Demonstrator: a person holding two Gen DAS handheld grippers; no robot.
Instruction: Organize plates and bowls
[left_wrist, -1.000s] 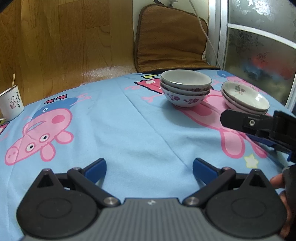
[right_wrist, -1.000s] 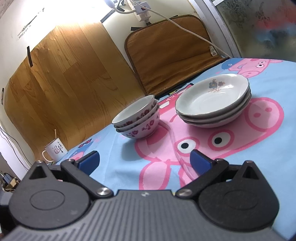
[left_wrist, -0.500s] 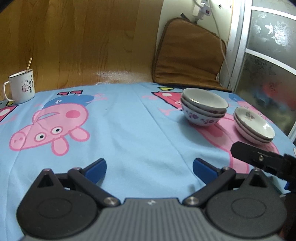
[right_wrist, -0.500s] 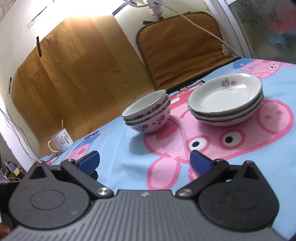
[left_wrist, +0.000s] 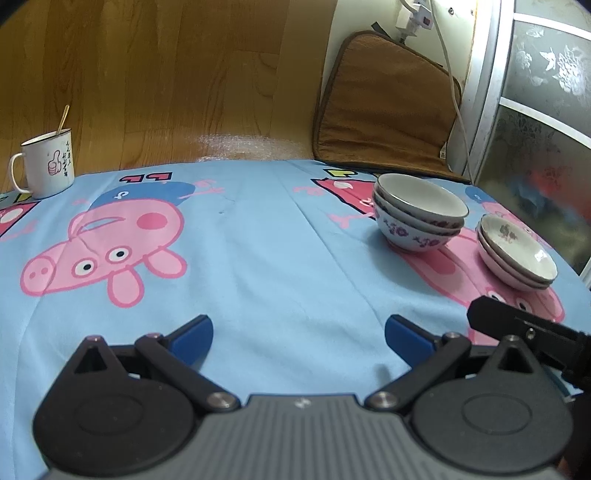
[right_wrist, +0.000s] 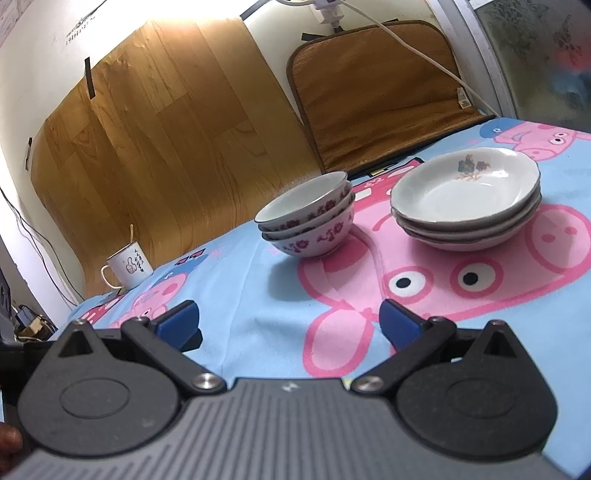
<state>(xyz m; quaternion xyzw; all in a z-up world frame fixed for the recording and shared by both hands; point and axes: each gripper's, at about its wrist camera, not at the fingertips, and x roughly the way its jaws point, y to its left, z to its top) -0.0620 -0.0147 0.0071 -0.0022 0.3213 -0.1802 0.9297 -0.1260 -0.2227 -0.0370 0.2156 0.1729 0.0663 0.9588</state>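
Both hand-held grippers (left_wrist: 299, 334) (right_wrist: 288, 319) gape empty; bowls (right_wrist: 306, 221) stacked beside plates (right_wrist: 465, 199).

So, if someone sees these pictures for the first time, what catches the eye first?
Probably the pink cartoon pigs on the blue tablecloth. Next, the stack of bowls with purple flowers, and the stack of plates right of it in the right wrist view. A white mug stands at the far left edge.

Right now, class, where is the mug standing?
The mug stands at the far left edge of the blue cloth against the wooden board, well left of the bowls.
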